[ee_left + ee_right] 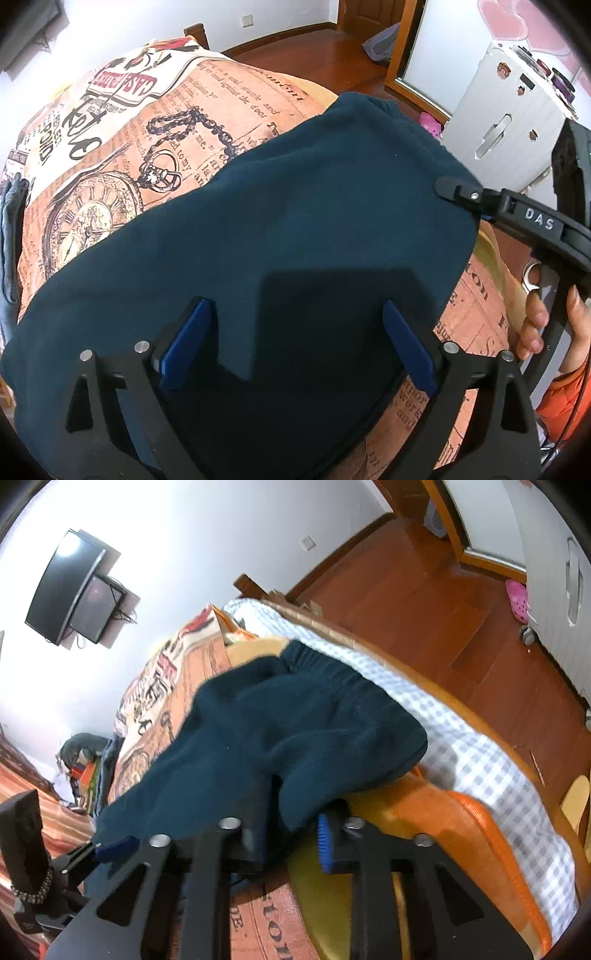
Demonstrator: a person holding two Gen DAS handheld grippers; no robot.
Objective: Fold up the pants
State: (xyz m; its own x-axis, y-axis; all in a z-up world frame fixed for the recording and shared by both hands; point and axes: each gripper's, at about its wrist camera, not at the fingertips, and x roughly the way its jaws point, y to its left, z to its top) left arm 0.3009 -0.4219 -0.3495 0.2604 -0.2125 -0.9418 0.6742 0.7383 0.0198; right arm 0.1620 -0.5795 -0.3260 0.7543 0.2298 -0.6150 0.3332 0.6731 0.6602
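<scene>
The dark teal pants (280, 229) lie folded on the bed's printed cover (155, 122), waistband at the far end. My left gripper (295, 332) is open just above the pants' near part, its blue pads (186, 343) wide apart and holding nothing. My right gripper (291, 838) shows in the left wrist view (458, 192) at the pants' right edge. In the right wrist view its jaws stand partly apart with a fold of the pants (280, 738) draped between the blue pads (327, 843); whether they clamp the cloth is unclear.
The printed cover drapes over an orange and yellow quilt (443, 812) and a checked sheet (480, 760). A white cabinet (509, 110) stands to the right on the wooden floor (424, 598). Clothes (85, 753) lie piled at the bed's far side.
</scene>
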